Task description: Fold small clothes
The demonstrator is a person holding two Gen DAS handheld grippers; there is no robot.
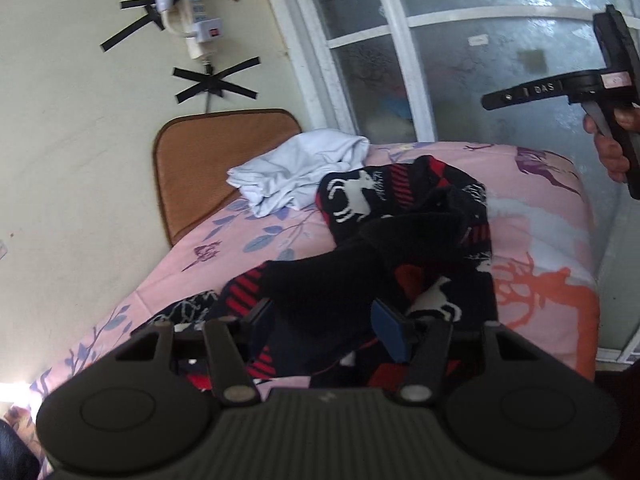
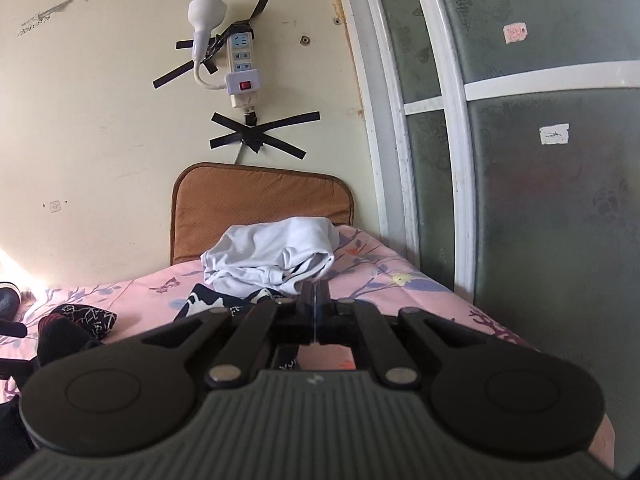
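The left gripper (image 1: 324,322) stands half open, apparently straddling the crumpled black-and-red reindeer-patterned knit garment (image 1: 404,236) at frame centre, seemingly ready to take it up for folding. The right gripper (image 2: 316,296), jaws closed on nothing, is centred low.

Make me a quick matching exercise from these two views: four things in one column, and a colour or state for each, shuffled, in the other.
Things:
1. crumpled garment
2. reindeer sweater
3. right gripper
4. cushion

Descriptions:
A. brown, standing against the wall
B. shut, nothing between its fingers
C. white, bunched at the far end of the bed
D. black and red, lying rumpled on the pink sheet

Pairs: 1-C, 2-D, 3-B, 4-A
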